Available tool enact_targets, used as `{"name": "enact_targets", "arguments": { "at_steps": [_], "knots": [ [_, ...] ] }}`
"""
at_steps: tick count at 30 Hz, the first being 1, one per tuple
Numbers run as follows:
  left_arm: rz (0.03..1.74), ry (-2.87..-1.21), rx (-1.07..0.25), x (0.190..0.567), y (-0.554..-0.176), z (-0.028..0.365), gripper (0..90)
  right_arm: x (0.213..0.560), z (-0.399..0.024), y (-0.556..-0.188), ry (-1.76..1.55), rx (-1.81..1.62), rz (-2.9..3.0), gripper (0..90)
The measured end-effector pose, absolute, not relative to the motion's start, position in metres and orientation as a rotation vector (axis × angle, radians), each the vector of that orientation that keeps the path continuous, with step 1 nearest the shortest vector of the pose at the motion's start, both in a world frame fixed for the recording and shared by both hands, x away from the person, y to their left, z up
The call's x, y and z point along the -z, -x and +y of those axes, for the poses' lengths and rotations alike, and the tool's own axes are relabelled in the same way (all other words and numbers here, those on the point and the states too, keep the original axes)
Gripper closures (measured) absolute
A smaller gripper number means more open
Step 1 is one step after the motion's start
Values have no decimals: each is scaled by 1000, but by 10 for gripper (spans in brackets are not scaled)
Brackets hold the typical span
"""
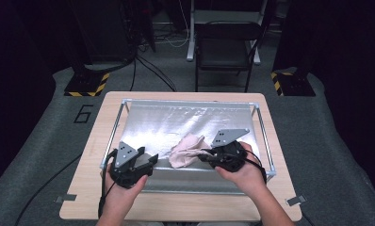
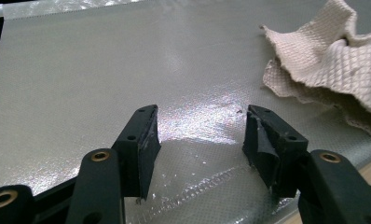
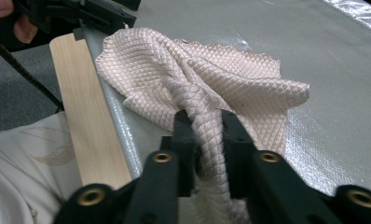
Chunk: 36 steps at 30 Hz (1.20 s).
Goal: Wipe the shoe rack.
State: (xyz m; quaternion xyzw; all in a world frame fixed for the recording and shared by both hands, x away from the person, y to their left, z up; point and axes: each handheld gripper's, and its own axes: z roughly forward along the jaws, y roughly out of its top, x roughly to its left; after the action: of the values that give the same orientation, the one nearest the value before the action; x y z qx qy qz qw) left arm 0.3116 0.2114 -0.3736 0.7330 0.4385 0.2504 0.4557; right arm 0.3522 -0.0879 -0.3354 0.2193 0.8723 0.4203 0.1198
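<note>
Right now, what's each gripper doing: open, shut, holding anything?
Left gripper: open, empty, over the silver mat.
Right gripper: shut on the pink quilted cloth.

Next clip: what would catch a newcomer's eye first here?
The crumpled pale pink quilted cloth stands out, lying on the shiny silver sheet near its front edge. The right gripper pinches a bunched fold of it, while the left gripper hangs open over bare sheet, apart from the cloth.

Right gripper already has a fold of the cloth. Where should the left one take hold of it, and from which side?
Take the cloth by its loose scalloped edge lying flat on the silver mat, nearest the open left gripper. Come in low from that side: this edge is free, while the right gripper pinches the bunched middle fold.
</note>
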Motion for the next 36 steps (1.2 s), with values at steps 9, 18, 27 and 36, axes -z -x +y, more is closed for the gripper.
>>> {"name": "enact_targets", "arguments": {
  "at_steps": [9,18,27,36],
  "knots": [
    [1080,-1811,-615,373,-311,212,445,330,-79,-352,-654,-1275,2494,587],
    [1079,-1812,-618,374,-311,211,446,336,-57,-359,-640,-1208,2551,754],
    [1080,-1815,-617,374,-311,211,446,337,-49,-356,-589,-1174,2578,817],
    [1081,-1817,-618,373,-311,211,446,335,-74,-351,-612,-1178,2591,823]
  ]
}}
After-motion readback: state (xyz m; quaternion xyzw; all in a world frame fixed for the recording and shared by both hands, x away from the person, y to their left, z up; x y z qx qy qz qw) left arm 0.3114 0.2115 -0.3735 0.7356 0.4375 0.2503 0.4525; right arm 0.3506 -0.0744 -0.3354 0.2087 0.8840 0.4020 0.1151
